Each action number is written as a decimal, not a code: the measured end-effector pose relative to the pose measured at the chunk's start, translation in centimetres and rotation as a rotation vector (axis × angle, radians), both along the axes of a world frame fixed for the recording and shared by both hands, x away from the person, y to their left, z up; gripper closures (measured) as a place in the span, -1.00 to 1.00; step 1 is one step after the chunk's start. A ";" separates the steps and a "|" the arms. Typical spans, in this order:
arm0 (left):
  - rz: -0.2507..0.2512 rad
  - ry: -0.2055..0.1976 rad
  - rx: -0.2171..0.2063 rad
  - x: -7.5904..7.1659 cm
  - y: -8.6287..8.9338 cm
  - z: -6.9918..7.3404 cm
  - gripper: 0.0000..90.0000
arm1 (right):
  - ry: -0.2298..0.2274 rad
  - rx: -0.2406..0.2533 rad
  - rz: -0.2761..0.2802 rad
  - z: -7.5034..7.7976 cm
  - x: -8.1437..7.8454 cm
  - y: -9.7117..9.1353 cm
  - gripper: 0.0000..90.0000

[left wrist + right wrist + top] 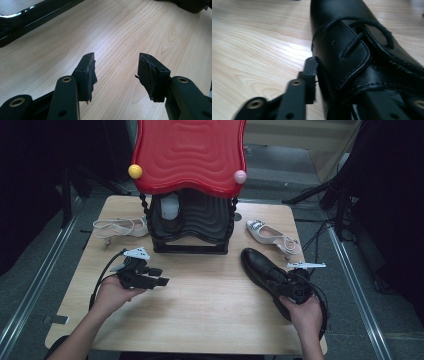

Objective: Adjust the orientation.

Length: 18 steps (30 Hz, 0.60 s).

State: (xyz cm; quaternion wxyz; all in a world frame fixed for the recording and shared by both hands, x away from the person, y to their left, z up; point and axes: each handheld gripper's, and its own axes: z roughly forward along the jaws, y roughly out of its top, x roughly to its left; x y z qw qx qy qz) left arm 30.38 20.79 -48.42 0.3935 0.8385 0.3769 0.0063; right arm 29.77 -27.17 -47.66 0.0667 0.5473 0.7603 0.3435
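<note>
Left gripper [159, 276]: your jaws are spread with nothing between them, low over the pale wooden table [200, 310].
Right gripper [280, 285]: your jaws pinch the side wall of the black leather lace-up shoe [260, 265].
Shoe: at the table's right, near the white heeled sandal [272, 236].
</note>
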 end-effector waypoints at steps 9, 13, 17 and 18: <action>0.008 -0.003 -0.009 0.0 0.2 0.0 0.08 | 0.042 0.075 0.003 0.9 0.1 -0.5 0.82; 0.004 -0.003 -0.009 0.0 0.1 0.0 0.07 | 0.033 0.095 0.029 1.6 -0.4 0.2 0.83; 0.006 -0.007 -0.011 -0.1 0.1 0.0 0.07 | 0.028 0.089 0.075 2.1 -0.7 1.8 0.82; 0.007 -0.006 -0.012 -0.1 0.1 0.0 0.07 | 0.029 0.091 0.090 2.1 -0.8 2.2 0.81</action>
